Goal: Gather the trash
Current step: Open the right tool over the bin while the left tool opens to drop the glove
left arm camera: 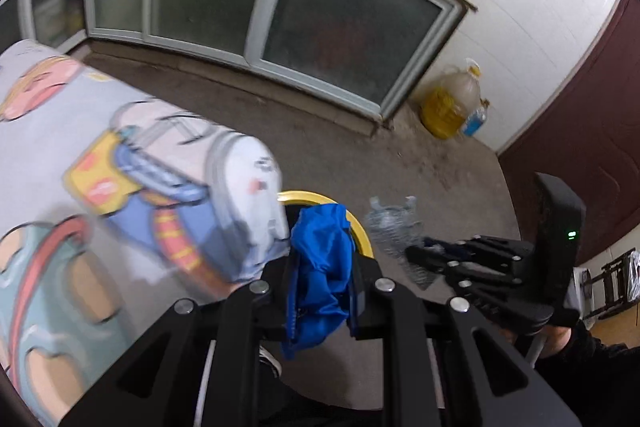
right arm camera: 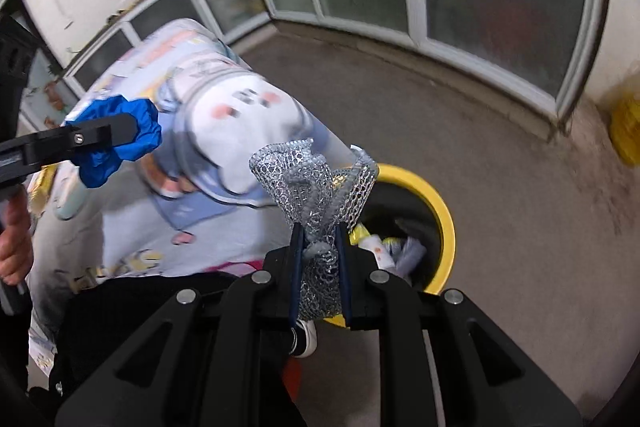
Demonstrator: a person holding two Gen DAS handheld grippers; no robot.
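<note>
Two grippers are at work, each carrying one piece of trash. The left gripper [left arm camera: 322,291] is clamped on one crumpled blue glove [left arm camera: 320,267], which bulges out past both pads and hangs a little below them. The right gripper [right arm camera: 320,267] is clenched on one wad of silver foam netting [right arm camera: 316,195], whose open mesh fans upward beyond the fingertips.

There is one bin, a dark one with a yellow rim [right arm camera: 444,223], standing on the grey floor [right arm camera: 500,147]. In the right wrist view it lies just past the netting, toward 3 o'clock, and several discarded bits lie inside it, too jumbled to count. In the left wrist view only a short arc of that rim [left arm camera: 304,195] shows, right behind the glove at 12 o'clock.

One cartoon-printed cloth [left arm camera: 100,167] covers a surface at 9 o'clock of both grippers, its corner nearly over the bin. In the left view the other gripper [left arm camera: 424,255] shows at 3 o'clock with the netting, blurred. In the right view the left gripper [right arm camera: 132,131] and its glove [right arm camera: 116,143] sit at 9 o'clock over the cloth, with one bare hand [right arm camera: 14,239] at the frame edge.

Against the tiled wall at 1 o'clock stand one large yellow oil jug [left arm camera: 452,103] and one small blue bottle [left arm camera: 476,121], touching. One shoe [right arm camera: 304,339] shows beneath the right gripper.
</note>
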